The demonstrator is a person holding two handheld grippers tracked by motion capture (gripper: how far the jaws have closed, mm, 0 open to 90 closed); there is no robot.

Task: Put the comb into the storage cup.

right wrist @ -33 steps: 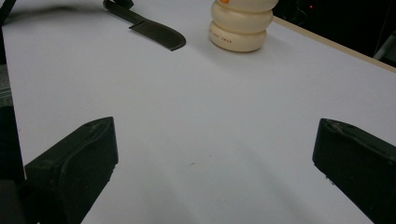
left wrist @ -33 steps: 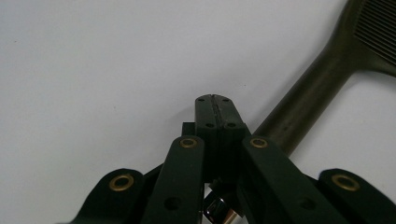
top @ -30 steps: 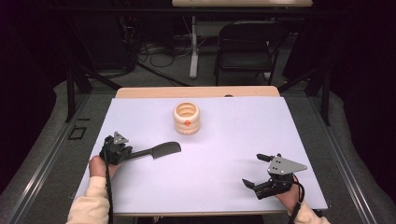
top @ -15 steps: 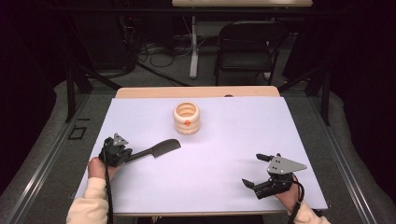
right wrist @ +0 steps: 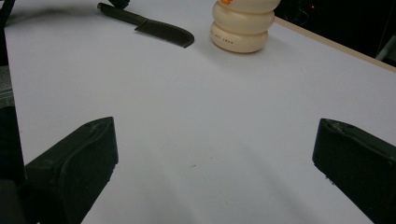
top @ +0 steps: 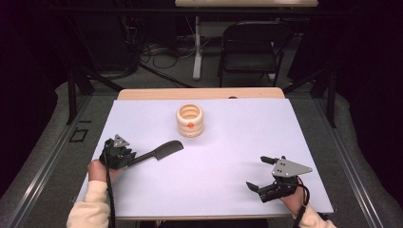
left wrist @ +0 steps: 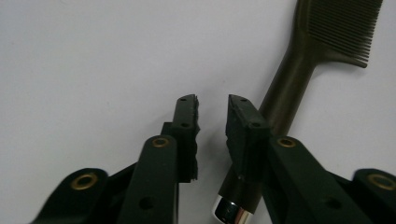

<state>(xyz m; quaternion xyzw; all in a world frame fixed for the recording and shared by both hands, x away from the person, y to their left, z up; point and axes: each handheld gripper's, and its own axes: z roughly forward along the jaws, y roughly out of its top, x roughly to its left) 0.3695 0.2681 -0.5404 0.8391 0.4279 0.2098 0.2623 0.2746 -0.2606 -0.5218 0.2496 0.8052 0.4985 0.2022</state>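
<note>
On the white tabletop (top: pixel 214 166), our comb (top: pixel 159 153) lies at the left, long axis slanting up-right toward the cream jar (top: pixel 189 119). Our left hand-held gripper (left wrist: pixel 211 114), slightly parted, sits beside its handle; our right hand-held gripper (top: pixel 262 172) rests wide open, well apart.

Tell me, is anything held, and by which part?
Nothing. The black plastic comb lies with its handle under one jaw of the left gripper, not between them; the right gripper gapes empty.
</note>
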